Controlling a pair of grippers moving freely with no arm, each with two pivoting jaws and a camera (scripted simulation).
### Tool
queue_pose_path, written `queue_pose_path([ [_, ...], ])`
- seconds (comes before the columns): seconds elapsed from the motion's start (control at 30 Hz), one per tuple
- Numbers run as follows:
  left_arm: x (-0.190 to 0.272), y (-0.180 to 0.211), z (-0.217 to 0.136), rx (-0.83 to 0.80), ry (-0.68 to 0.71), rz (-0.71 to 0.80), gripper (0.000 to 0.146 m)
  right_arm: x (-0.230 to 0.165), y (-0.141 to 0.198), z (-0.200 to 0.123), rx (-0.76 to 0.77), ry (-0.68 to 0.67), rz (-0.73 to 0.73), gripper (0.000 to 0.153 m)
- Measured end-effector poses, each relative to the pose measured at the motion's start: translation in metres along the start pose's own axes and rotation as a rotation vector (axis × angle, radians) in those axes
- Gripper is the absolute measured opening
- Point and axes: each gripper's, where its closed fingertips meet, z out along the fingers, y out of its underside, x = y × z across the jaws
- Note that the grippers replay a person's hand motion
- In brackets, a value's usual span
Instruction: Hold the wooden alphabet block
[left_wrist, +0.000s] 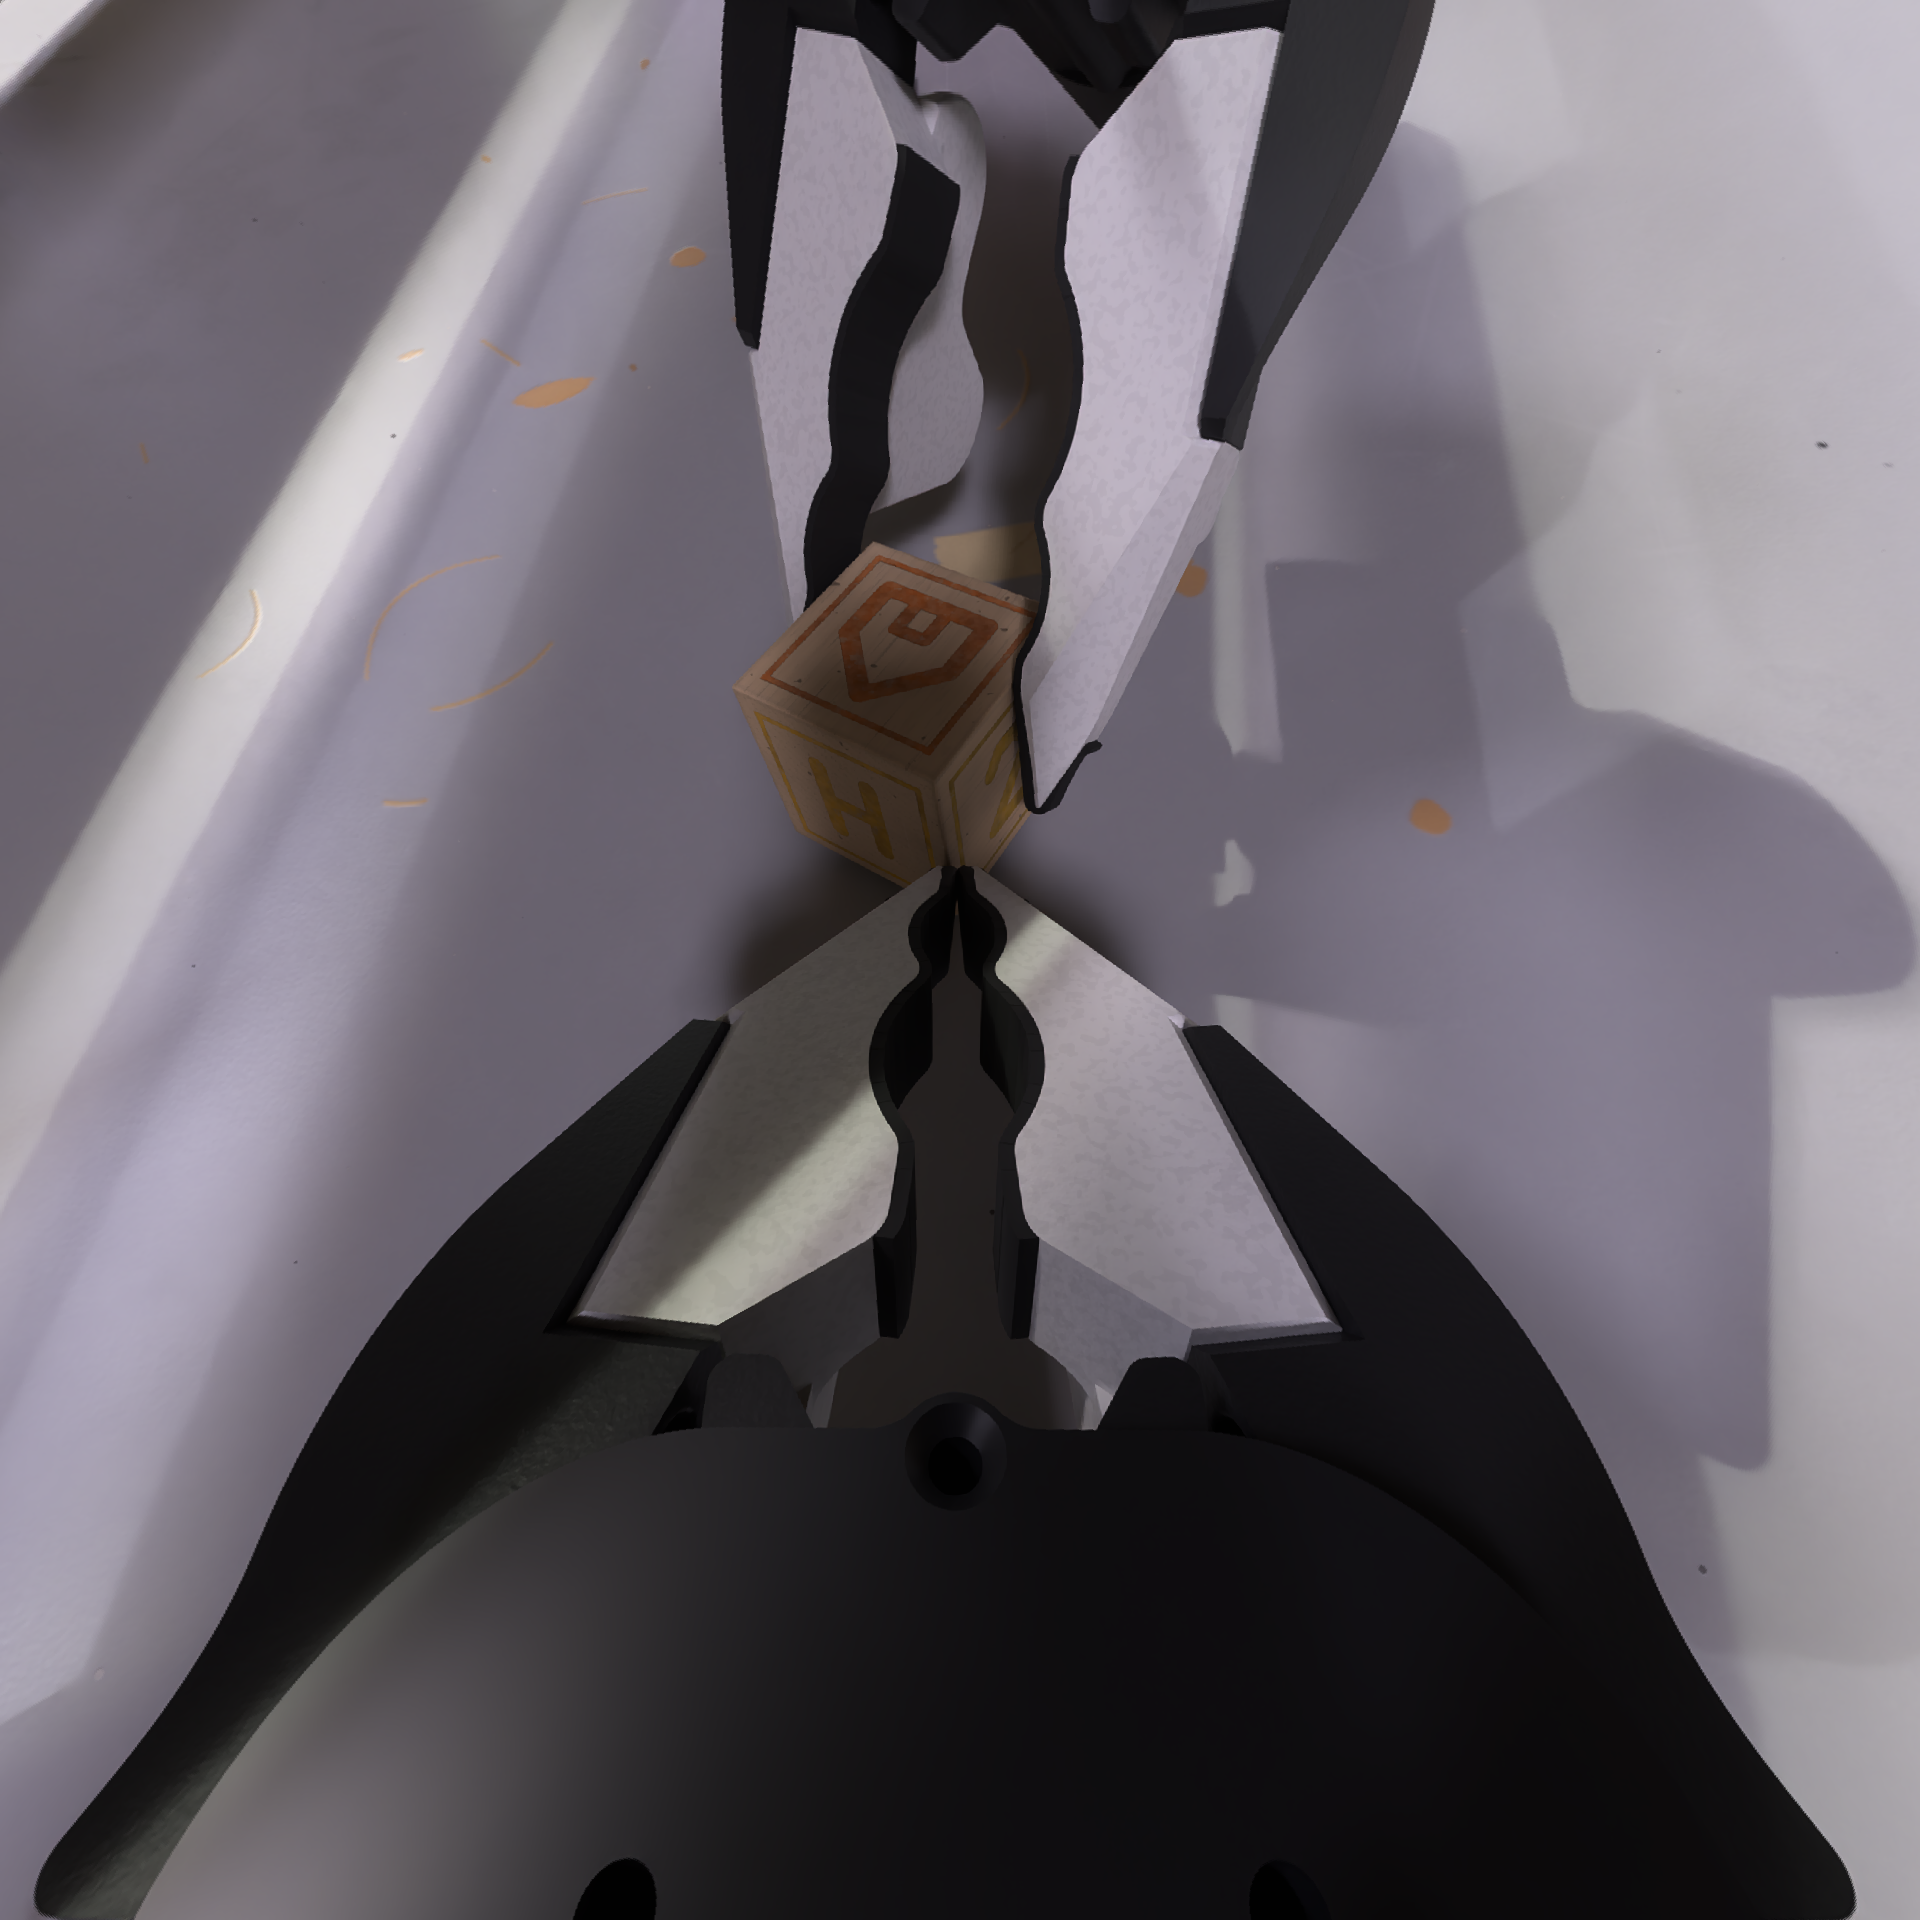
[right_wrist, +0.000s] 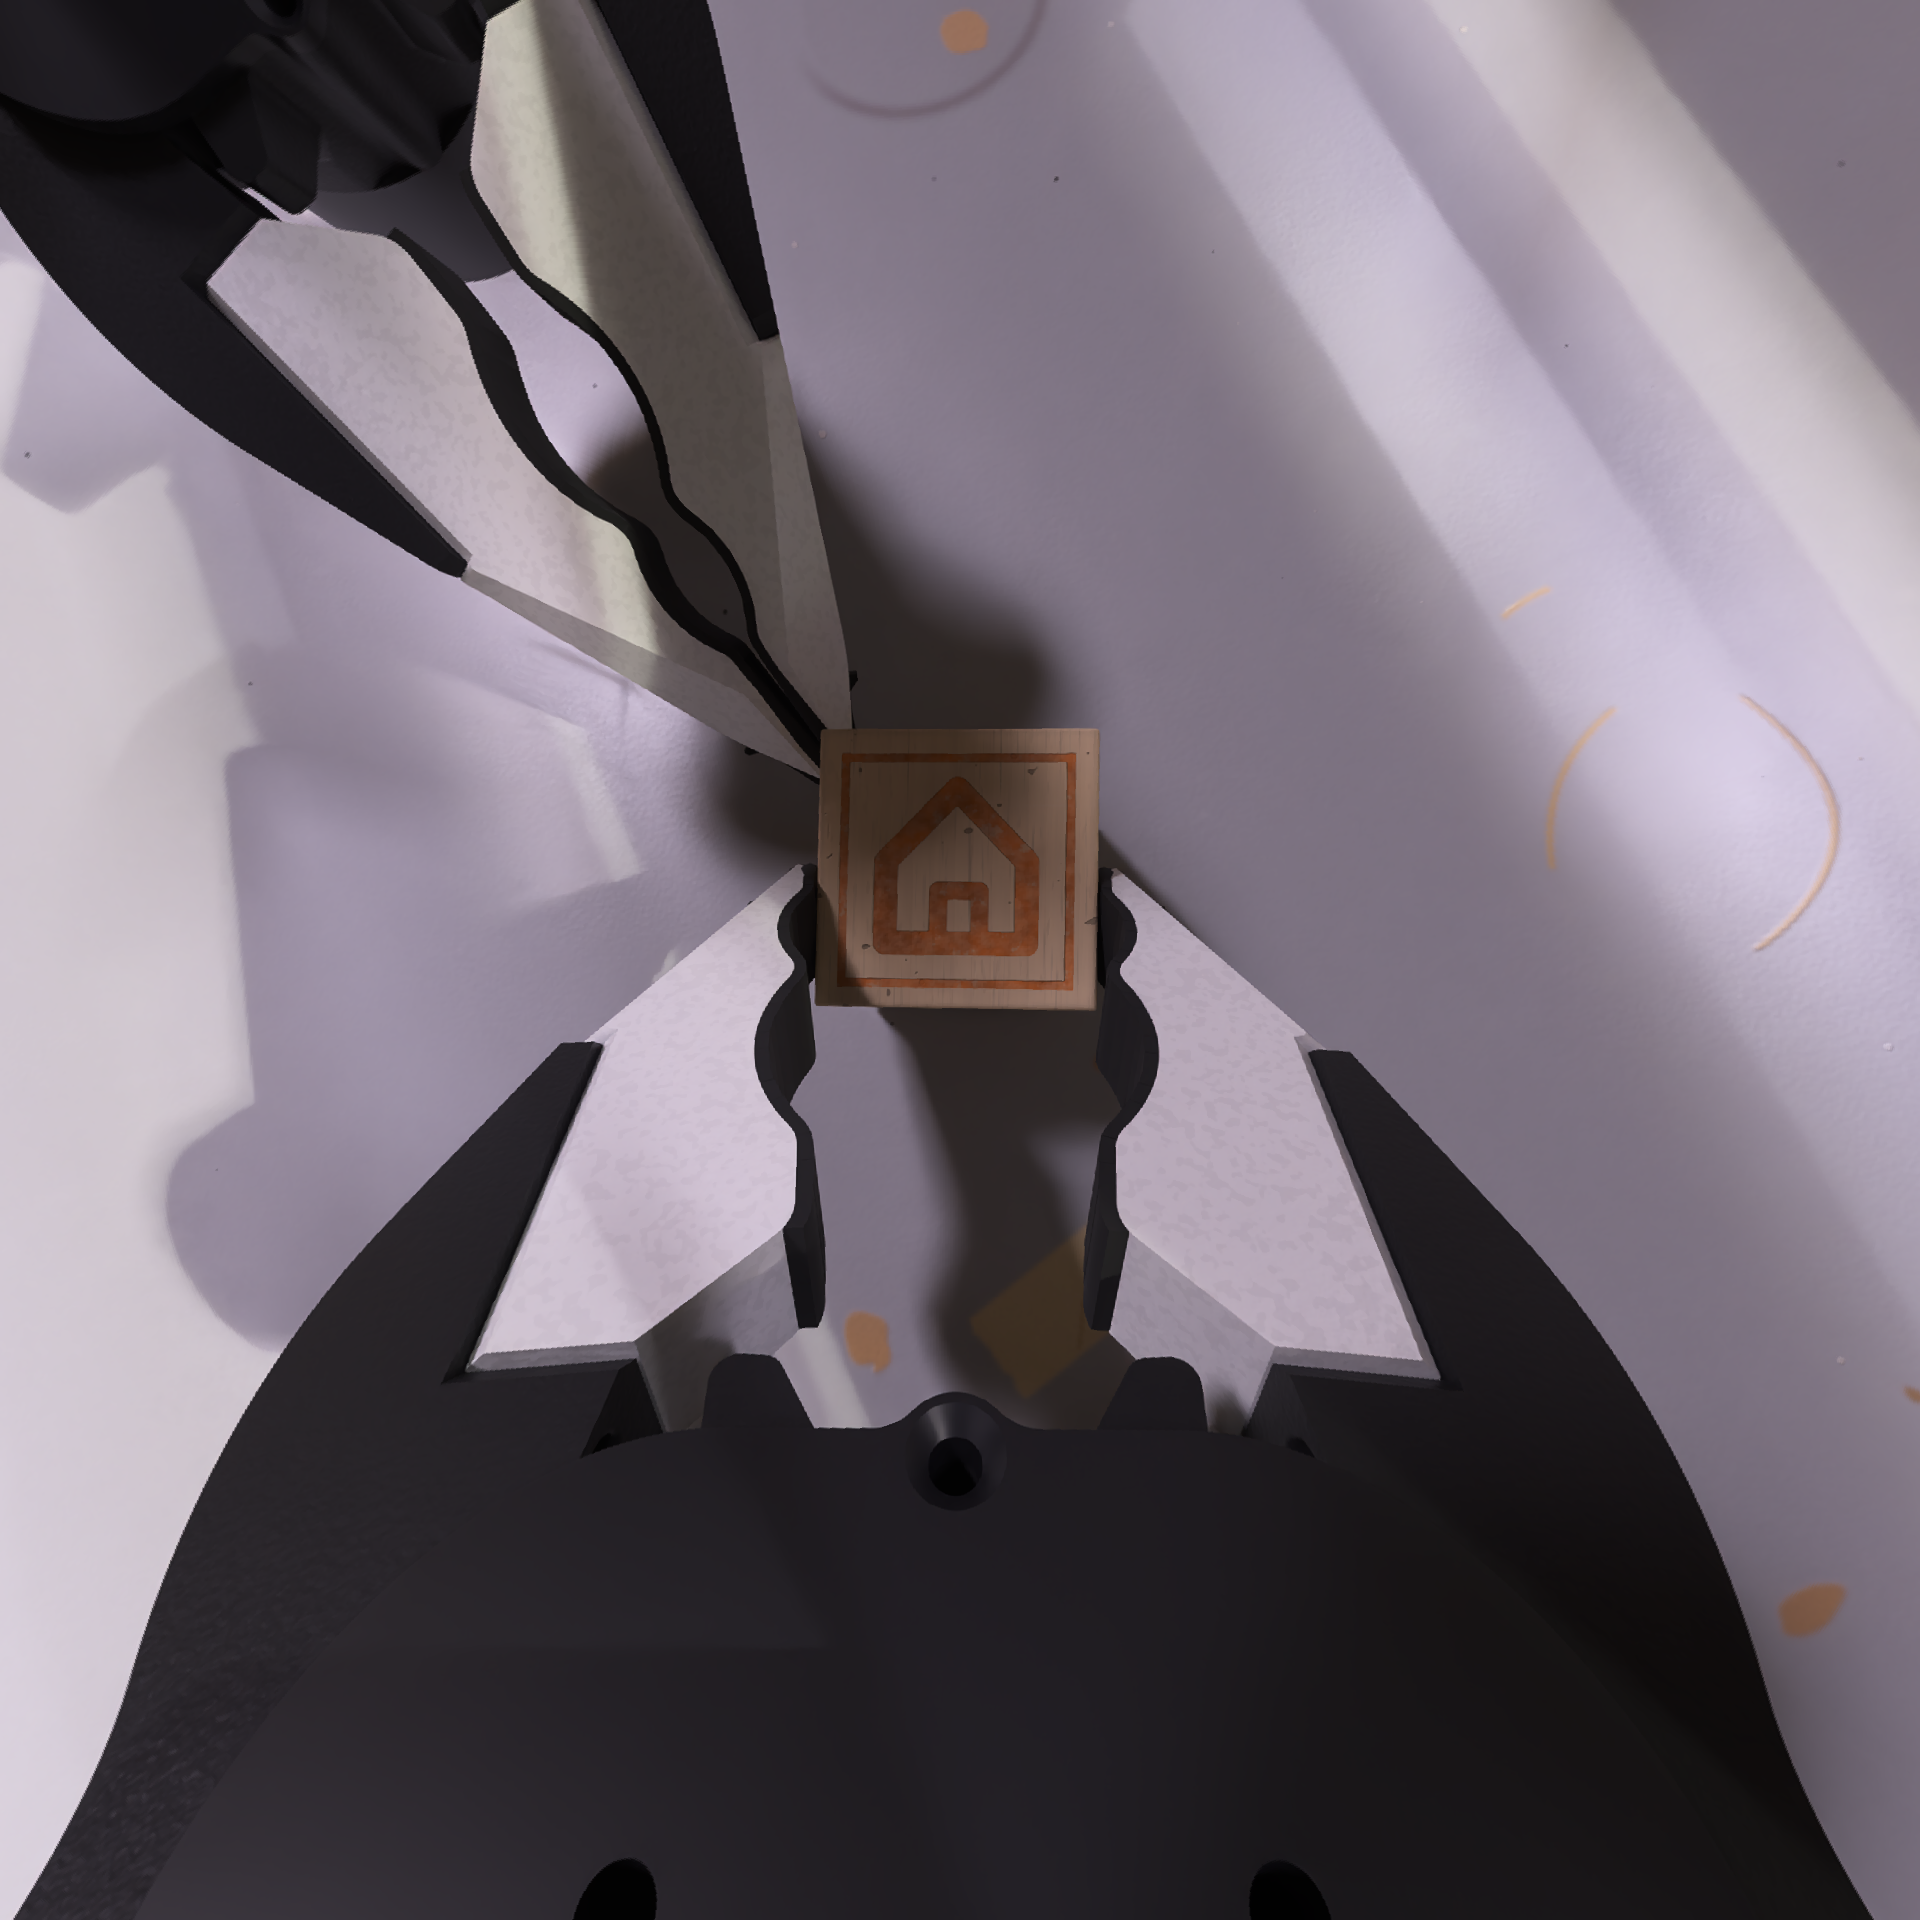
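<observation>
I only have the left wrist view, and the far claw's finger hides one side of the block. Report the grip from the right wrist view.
Observer: The right claw has one fingertip against each of two opposite sides of the wooden alphabet block.
Operator: Now give me my left claw's position there.
Observer: The left claw is shut, and its tips meet the block's upper left corner in that view.
Operator: State how the block sits.
Observer: Its orange house face looks squarely at the right camera, with its sides parallel to the fingers.

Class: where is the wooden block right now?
The wooden block sits mid-frame in the right wrist view, clamped between the right gripper, with the shut left gripper at its upper-left corner.
</observation>
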Motion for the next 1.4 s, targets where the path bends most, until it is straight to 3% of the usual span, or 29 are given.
queue_pose_path([
  [0.3,-0.0009,0.0003,0.0003,-0.001,-0.015,0.007,0.0,0.0001,-0.0001,0.0003,-0.011,0.007,-0.008,0.053],
  [0.77,-0.001,0.0004,0.0006,-0.002,-0.021,0.01,0.0,0.0,-0.0006,-0.0033,-0.05,0.154,0.0,0.053],
  [1.4,0.0001,0.0001,0.0011,-0.003,-0.036,0.022,0.0,-0.0007,0.0011,-0.0021,-0.068,0.113,-0.022,0.053],
])
